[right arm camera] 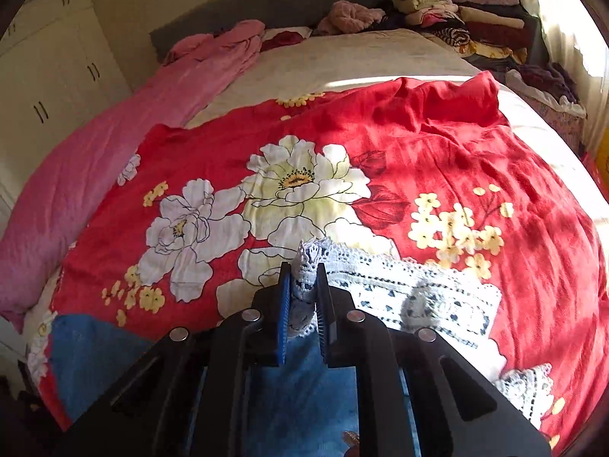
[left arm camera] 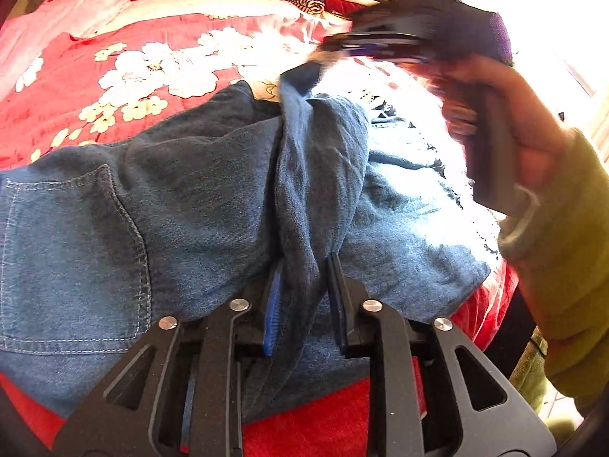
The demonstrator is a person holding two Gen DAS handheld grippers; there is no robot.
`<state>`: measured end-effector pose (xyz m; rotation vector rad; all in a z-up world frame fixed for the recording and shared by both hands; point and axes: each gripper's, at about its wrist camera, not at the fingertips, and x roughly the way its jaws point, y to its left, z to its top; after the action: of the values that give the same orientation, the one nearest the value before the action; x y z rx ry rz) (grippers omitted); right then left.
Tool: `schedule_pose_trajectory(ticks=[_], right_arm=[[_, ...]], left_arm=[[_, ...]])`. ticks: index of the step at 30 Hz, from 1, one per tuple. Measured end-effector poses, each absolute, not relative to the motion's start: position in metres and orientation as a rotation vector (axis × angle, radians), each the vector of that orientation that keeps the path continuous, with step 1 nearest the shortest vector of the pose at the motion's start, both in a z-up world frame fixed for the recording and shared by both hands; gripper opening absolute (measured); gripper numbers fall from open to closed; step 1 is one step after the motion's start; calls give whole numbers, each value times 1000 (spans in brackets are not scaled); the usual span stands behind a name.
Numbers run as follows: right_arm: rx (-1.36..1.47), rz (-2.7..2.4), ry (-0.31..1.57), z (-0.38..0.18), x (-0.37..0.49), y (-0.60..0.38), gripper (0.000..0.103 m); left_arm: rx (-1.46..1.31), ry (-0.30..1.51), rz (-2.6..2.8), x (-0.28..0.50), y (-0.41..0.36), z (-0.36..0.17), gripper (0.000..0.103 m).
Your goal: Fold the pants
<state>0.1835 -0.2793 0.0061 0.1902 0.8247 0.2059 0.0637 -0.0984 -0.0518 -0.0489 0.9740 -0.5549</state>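
Note:
Blue denim pants [left arm camera: 182, 205] lie across a red floral bedspread [left arm camera: 114, 87], a back pocket at the left. My left gripper [left arm camera: 302, 266] is shut on a raised ridge of the denim. My right gripper [right arm camera: 303, 272] is shut on the white lace hem [right arm camera: 309, 262] of a pant leg; the lace trim [right arm camera: 411, 293] spreads to the right and blue denim [right arm camera: 300, 400] hangs below. In the left wrist view the right gripper [left arm camera: 323, 47] appears blurred, held by a hand [left arm camera: 514, 114] at the upper right, pinching a denim tip.
The bedspread [right arm camera: 437, 152] covers the bed. A pink quilt [right arm camera: 95, 160] lies along the left side. Piles of folded clothes [right arm camera: 456, 11] sit at the far right corner by the grey headboard [right arm camera: 266, 3]. White cupboards [right arm camera: 49, 76] stand left.

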Motion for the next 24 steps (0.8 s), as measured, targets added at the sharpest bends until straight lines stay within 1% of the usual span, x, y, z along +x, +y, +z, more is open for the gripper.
schedule_pose_trajectory(ticks=[4, 8, 9, 11, 13, 14, 20, 24], right_arm=[[275, 213, 796, 21, 144, -316, 11], [339, 204, 782, 24, 103, -346, 11], [347, 196, 779, 25, 91, -354, 11], [365, 184, 774, 25, 71, -367, 11], [397, 171, 767, 25, 50, -382, 11], [410, 167, 767, 25, 40, -387, 11], [427, 144, 833, 4, -13, -403, 11], [429, 133, 882, -11, -37, -405, 12]], left_arm=[[-32, 953, -530, 58, -101, -50, 26], [4, 914, -508, 54, -100, -45, 26], [13, 911, -505, 58, -99, -46, 24], [39, 905, -496, 57, -101, -46, 6], [65, 889, -493, 54, -101, -44, 3], [70, 875, -505, 50, -100, -42, 1], [168, 797, -533, 31, -107, -27, 0], [209, 788, -552, 21, -110, -25, 0]])
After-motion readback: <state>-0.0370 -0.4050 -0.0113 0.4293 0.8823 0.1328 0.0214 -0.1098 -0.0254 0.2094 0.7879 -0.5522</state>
